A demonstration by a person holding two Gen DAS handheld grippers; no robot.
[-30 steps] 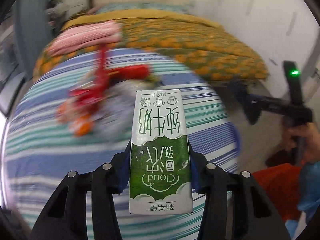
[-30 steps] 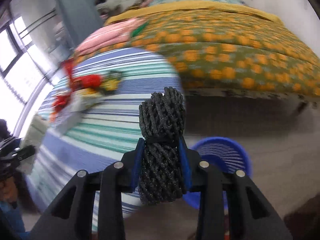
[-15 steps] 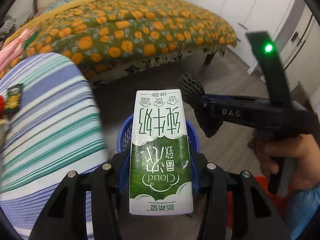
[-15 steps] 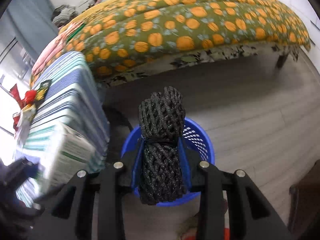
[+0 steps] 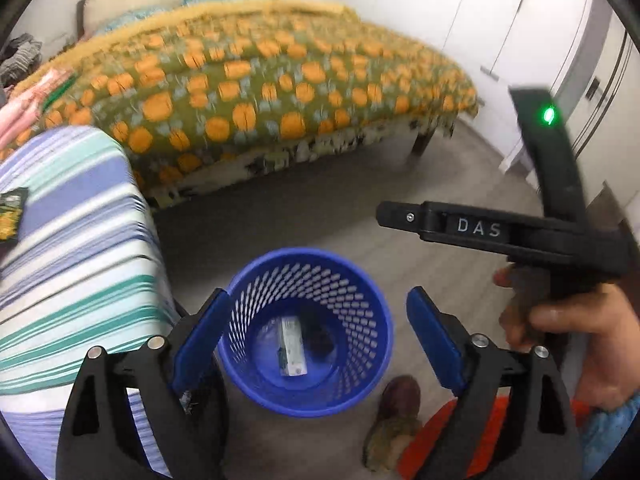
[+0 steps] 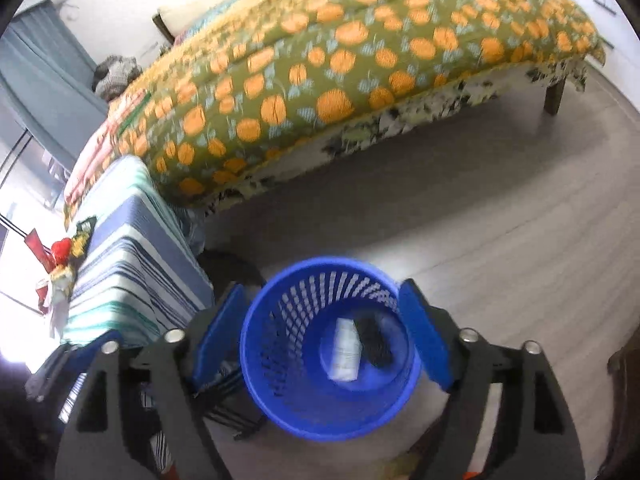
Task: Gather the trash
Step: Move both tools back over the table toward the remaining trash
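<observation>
You could read just one marking: "DAS" in pale capitals on the side of the right gripper, seen from the left wrist camera. The milk carton lying in the blue basket had print on it, but it was too small and blurred to read in either view. Same for the dark packet on the striped cloth.

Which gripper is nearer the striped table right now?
Left. The left gripper hangs open over the blue basket on the side beside the striped table; the right gripper, also open, is on the basket's far side.
</observation>
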